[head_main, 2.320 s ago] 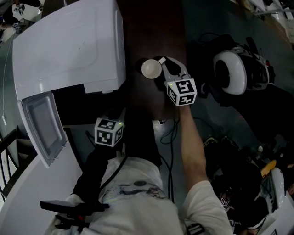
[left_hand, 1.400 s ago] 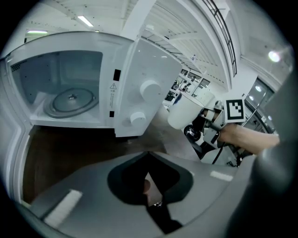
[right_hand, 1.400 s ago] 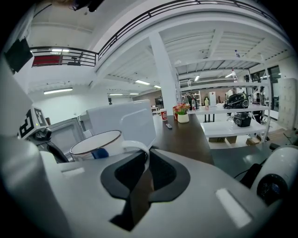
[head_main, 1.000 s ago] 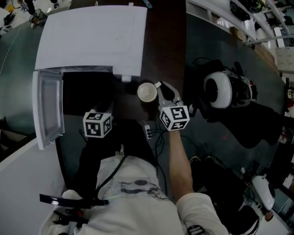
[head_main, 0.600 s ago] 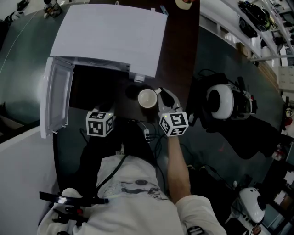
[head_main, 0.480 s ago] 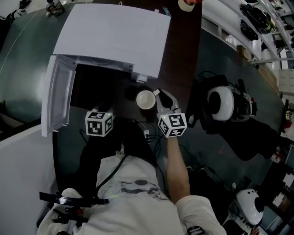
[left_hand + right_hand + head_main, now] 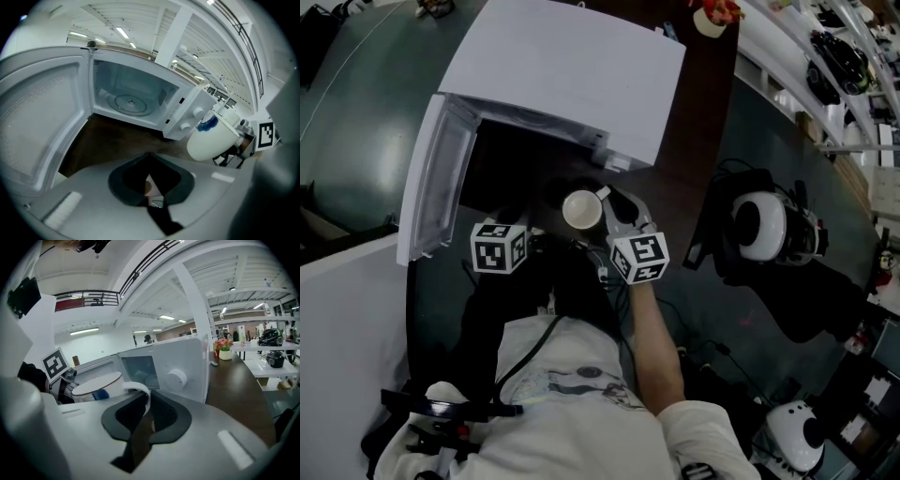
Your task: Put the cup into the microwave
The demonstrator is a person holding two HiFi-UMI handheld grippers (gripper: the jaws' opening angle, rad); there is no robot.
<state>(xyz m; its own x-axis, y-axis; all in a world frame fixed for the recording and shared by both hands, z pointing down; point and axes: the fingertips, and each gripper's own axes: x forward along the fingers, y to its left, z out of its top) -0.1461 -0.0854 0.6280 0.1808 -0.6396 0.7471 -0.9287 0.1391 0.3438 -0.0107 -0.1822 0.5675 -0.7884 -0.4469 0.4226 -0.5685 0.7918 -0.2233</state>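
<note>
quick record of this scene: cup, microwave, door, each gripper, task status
cup: white cup, upright, held in front of the microwave opening, not inside
microwave: white microwave on a dark table; only the glass turntable shows inside
door: door swung wide open, at the head view's left
right gripper: right gripper shut on the cup's handle
left gripper: left gripper jaws together, nothing between them, facing the open cavity
task status: cup not yet in the microwave
</note>
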